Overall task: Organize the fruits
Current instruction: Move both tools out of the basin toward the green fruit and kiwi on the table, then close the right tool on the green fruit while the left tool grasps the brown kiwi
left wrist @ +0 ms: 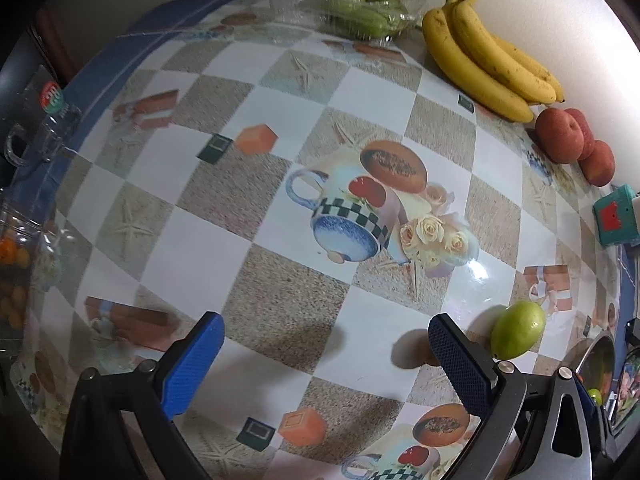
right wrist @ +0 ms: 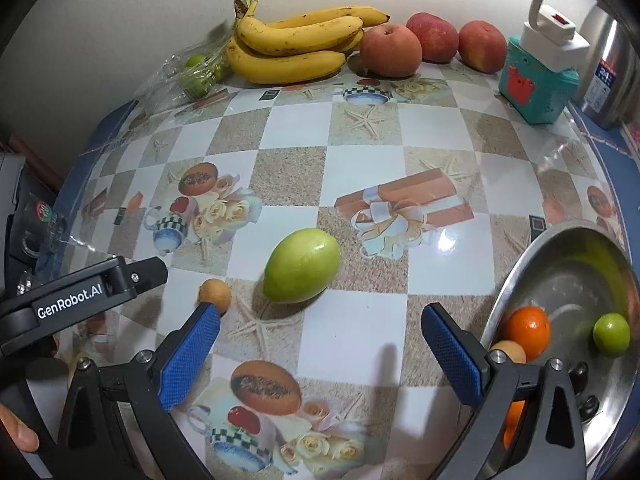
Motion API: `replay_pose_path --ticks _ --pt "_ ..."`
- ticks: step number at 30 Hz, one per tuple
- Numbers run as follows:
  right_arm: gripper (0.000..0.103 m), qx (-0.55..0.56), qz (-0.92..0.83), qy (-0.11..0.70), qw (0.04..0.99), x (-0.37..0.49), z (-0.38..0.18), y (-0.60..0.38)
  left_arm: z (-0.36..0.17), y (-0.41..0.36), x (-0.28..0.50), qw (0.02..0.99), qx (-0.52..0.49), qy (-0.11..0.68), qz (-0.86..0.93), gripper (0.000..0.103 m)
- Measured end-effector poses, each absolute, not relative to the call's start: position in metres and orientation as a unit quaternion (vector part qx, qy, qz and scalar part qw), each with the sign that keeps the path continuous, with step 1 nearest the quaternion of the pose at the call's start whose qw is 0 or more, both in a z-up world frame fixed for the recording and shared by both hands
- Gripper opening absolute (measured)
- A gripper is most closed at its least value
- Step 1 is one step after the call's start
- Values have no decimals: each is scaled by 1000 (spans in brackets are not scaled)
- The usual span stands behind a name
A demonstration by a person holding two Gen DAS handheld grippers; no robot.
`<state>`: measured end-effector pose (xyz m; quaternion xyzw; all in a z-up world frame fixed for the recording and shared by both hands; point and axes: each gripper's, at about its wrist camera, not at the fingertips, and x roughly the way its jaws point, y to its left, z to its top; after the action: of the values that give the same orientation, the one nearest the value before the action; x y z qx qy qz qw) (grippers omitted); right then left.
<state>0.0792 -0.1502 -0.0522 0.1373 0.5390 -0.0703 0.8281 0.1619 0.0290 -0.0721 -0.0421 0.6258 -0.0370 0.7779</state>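
Both tongs, left (left wrist: 326, 354) and right (right wrist: 320, 344), gape wide, empty, near the green fruit (right wrist: 302, 266).

Green fruit (right wrist: 301, 271) lies beyond the spread jaws.

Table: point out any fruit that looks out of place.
The green fruit and a small tan fruit lie loose mid-table, apart from the metal bowl holding an orange and lime.
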Motion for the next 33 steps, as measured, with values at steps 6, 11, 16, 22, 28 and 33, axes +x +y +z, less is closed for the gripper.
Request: replay_pose_path --ticks 6,11,16,22,28,33 --pt "99 136 -67 532 833 86 -56 -152 -79 25 166 777 -53 626 -45 103" --pt "86 122 -63 530 837 94 -60 -148 -82 21 168 775 -61 627 -44 102" --pt "84 119 -59 532 837 100 -66 -147 -83 22 173 775 -62 628 -41 102" --pt "74 88 -49 537 837 107 -71 -141 -86 23 173 771 -63 632 -43 102" --pt "73 72 -45 544 835 111 -76 -137 -86 21 172 772 -60 631 -42 102" --pt "61 47 -42 547 835 114 -79 -132 -87 21 172 770 -60 634 -40 102"
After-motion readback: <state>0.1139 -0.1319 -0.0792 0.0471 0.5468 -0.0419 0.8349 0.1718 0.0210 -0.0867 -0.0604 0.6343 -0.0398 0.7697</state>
